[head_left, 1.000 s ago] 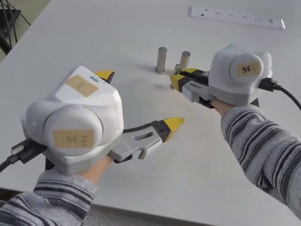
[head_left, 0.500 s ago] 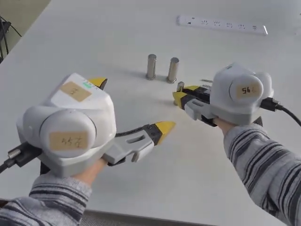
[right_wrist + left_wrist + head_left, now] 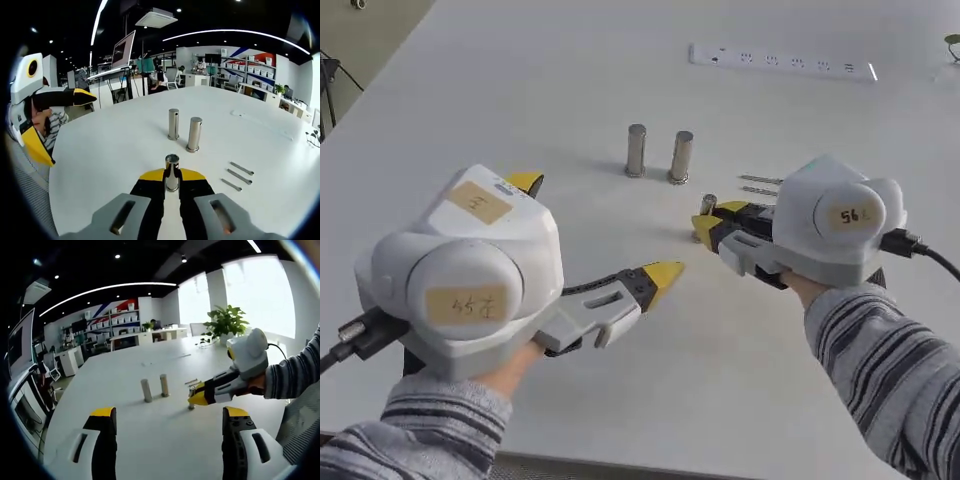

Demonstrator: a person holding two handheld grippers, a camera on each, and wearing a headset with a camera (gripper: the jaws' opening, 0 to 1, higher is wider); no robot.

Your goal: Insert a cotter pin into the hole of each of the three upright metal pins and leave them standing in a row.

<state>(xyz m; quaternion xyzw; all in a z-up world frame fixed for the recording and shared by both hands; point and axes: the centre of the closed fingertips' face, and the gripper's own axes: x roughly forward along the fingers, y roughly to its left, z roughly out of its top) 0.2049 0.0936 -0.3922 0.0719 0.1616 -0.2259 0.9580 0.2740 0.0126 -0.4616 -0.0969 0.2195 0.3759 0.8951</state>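
Observation:
Two upright metal pins (image 3: 636,150) (image 3: 681,157) stand side by side on the white table. My right gripper (image 3: 706,221) is shut on a third metal pin (image 3: 708,203), held upright in front and to the right of them. From the right gripper view the held pin (image 3: 172,171) sits between the yellow tips, with the standing pins (image 3: 173,124) (image 3: 193,134) beyond. Three cotter pins (image 3: 759,185) lie on the table right of the held pin. My left gripper (image 3: 596,227) hovers open nearer me, holding nothing, its jaws wide apart (image 3: 170,412).
A white power strip (image 3: 782,62) lies at the table's far side. The white tabletop (image 3: 520,90) stretches wide around the pins. Desks, shelves and a plant (image 3: 226,322) stand in the room beyond the table.
The right gripper has drawn the held pin back from the two standing pins, toward me and to the right. The left gripper has stayed open and nearly still. The head camera has shifted.

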